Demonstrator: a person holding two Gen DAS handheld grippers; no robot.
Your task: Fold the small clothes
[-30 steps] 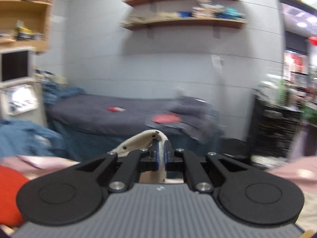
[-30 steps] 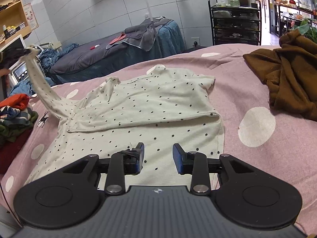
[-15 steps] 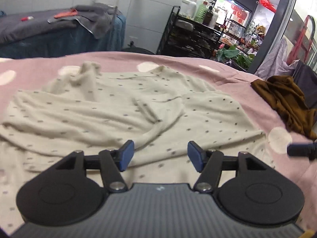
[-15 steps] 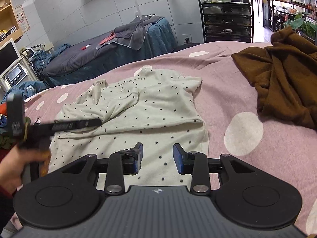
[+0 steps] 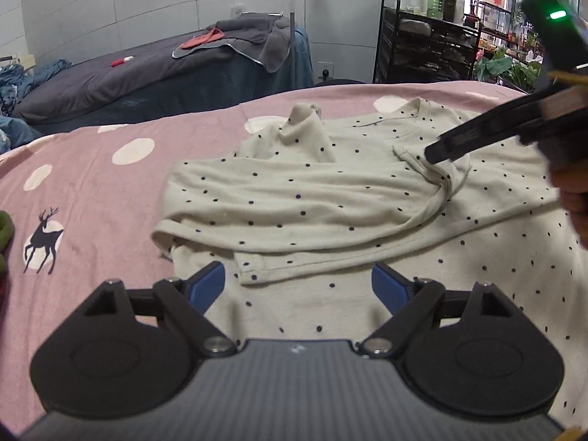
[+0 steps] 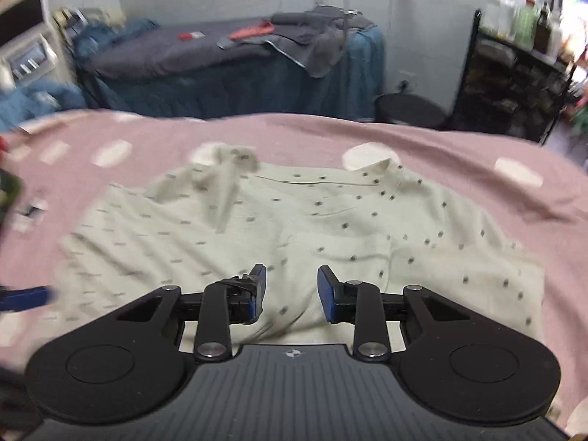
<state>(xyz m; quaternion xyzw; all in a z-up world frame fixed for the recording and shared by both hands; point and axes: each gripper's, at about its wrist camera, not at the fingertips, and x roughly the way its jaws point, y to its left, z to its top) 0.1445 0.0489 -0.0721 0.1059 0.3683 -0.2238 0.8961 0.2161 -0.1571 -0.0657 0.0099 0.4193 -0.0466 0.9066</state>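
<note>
A cream shirt with dark dots lies flat on the pink spotted bedspread. One long sleeve is folded across its chest. My left gripper hovers low over the sleeve's lower hem, its jaws opening wide with nothing pressed between the pads. My right gripper sits over the middle of the shirt, jaws closing, with a gap still showing and cloth lying beneath them. In the left wrist view the right gripper reaches in from the right, its tips at the bunched end of the sleeve.
A dark treatment bed with grey towels and a red cloth stands behind the pink bed. A black trolley with bottles is at the back right, and a black round bin beside it. A green garment edge shows at far left.
My left gripper let go of the raised sleeve, opened and came down over the shirt; the sleeve now lies across it. My right gripper swung left over the shirt, away from the brown garment.
</note>
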